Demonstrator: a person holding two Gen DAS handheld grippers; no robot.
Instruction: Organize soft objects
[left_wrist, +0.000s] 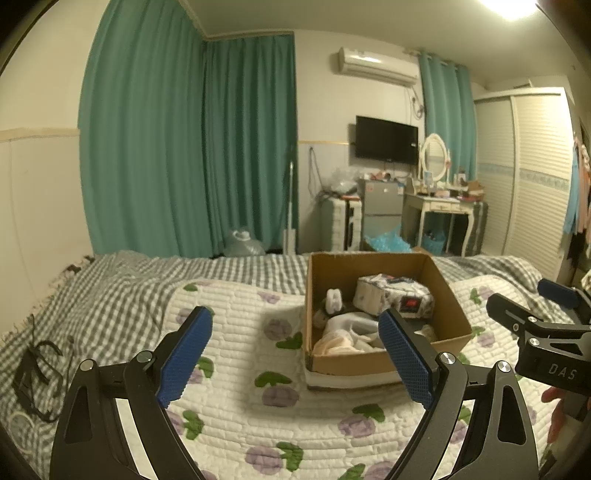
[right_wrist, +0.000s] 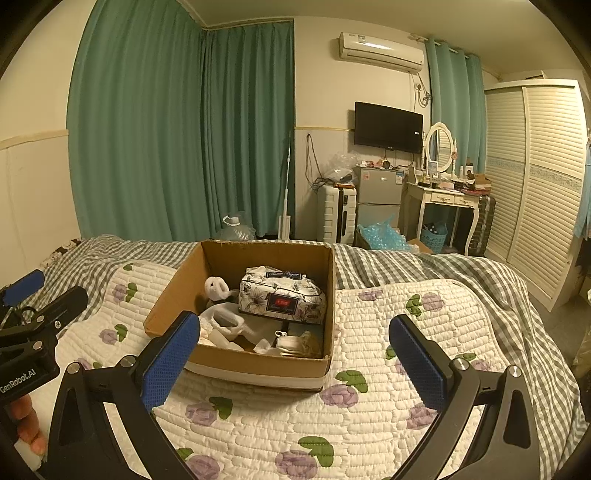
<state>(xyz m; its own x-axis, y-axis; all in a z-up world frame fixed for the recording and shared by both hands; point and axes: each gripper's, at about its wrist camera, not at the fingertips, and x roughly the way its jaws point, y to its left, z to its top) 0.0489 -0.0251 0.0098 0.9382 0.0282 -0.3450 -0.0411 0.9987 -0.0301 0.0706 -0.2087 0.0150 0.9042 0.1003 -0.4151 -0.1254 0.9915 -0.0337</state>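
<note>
Left hand-held gripper (right_wrist: 22, 295) reads "GenRobot.AI"; right (left_wrist: 532, 299) "DAS".

One cardboard box (right_wrist: 258, 363) on the bed (right_wrist: 424, 387). Inside it: one floral tissue pack (right_wrist: 282, 297), one white plush toy (right_wrist: 216, 288), and a heap of pale cloth items (right_wrist: 236, 328), perhaps three or four, too tangled to count. Two grippers, left gripper (left_wrist: 295, 350) and right gripper (right_wrist: 295, 354), two blue fingers (right_wrist: 171, 363) each. One quilt (right_wrist: 369, 424). One television (right_wrist: 388, 126). One mirror (right_wrist: 439, 146).
</note>
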